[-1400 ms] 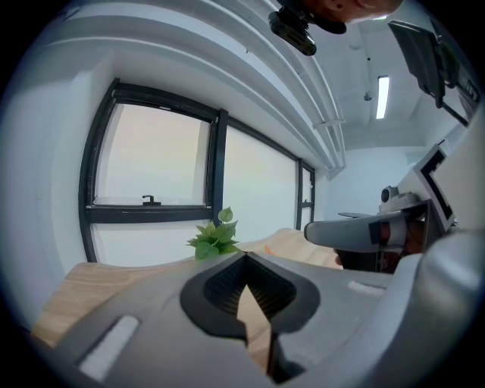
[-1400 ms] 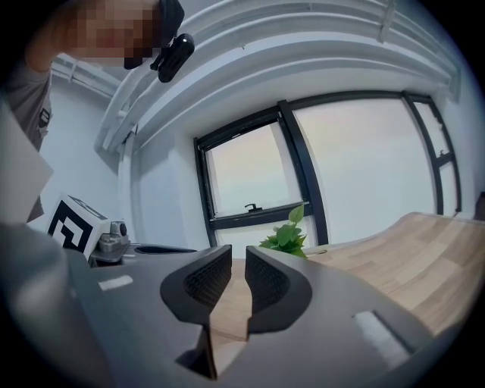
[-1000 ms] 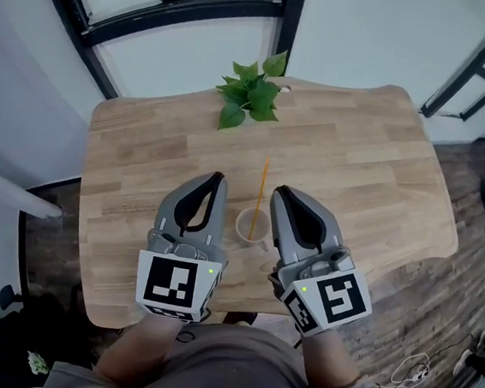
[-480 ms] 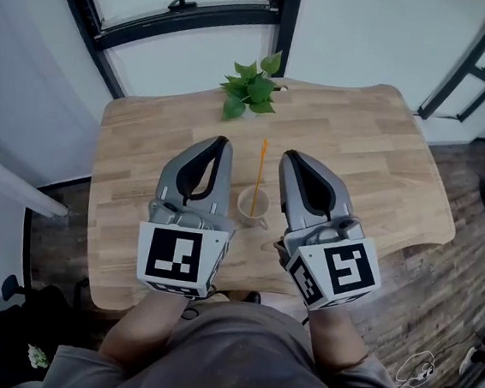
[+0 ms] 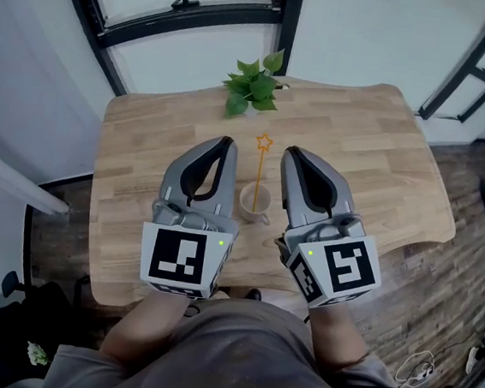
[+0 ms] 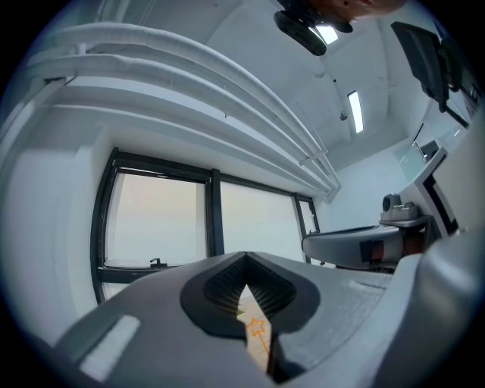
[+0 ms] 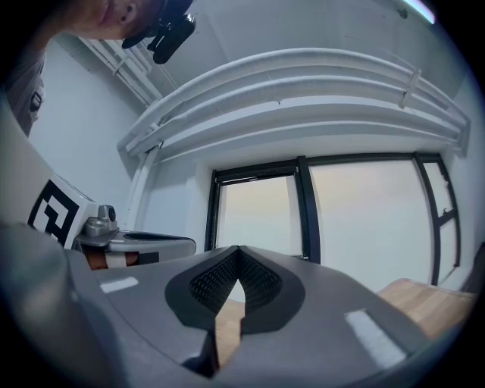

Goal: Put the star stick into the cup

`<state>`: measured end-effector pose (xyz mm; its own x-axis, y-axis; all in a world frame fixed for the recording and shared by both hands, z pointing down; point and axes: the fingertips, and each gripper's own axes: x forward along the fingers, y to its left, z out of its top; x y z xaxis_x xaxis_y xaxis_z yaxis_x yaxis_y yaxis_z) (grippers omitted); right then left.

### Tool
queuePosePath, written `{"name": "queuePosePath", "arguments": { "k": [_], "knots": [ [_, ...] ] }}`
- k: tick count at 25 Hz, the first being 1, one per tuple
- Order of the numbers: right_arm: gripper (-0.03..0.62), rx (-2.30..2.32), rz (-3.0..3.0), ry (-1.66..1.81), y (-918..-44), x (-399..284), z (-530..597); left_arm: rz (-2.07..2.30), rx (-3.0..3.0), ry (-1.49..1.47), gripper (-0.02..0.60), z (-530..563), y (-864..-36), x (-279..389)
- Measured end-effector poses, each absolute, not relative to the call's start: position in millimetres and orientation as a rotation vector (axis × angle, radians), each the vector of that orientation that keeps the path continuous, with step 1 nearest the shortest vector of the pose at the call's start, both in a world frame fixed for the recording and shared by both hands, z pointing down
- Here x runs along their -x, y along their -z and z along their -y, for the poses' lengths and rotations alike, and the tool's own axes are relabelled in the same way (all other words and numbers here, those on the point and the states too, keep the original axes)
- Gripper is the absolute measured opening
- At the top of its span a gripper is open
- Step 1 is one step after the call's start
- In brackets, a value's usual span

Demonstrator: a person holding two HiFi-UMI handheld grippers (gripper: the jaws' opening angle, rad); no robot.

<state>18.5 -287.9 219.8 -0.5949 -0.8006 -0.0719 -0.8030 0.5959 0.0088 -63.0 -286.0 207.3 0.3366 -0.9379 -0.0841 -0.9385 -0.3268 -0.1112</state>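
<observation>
A pale cup point(image 5: 255, 201) stands on the wooden table point(image 5: 376, 151), in the gap between my two grippers. A thin orange star stick point(image 5: 261, 167) stands in it, with its outline star at the top. My left gripper point(image 5: 224, 144) is just left of the cup and my right gripper point(image 5: 291, 153) just right of it. Both are shut with nothing in them and neither touches the cup. In the left gripper view the star stick point(image 6: 256, 328) shows through the slit below the closed tips of the left gripper point(image 6: 245, 258). The right gripper point(image 7: 238, 250) shows only table wood behind its jaws.
A small green leafy plant point(image 5: 254, 84) sits at the table's far edge, beyond the stick. A black-framed window point(image 5: 189, 7) and white wall lie behind the table. Dark wood floor point(image 5: 469, 256) shows to the right, past the table's curved edge.
The grippers have drawn back a little towards me and lifted. The stick in the cup has turned, so its star now faces the head camera.
</observation>
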Motion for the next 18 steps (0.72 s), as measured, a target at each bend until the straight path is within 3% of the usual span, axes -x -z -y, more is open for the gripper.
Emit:
{"name": "queuePosePath", "arguments": {
  "k": [18],
  "knots": [
    [0.023,1.376,-2.773,-0.021,-232.2,-12.5,300.2,-1.745,2.472,0.022,0.000,298.3,-220.5,66.0]
  ]
}}
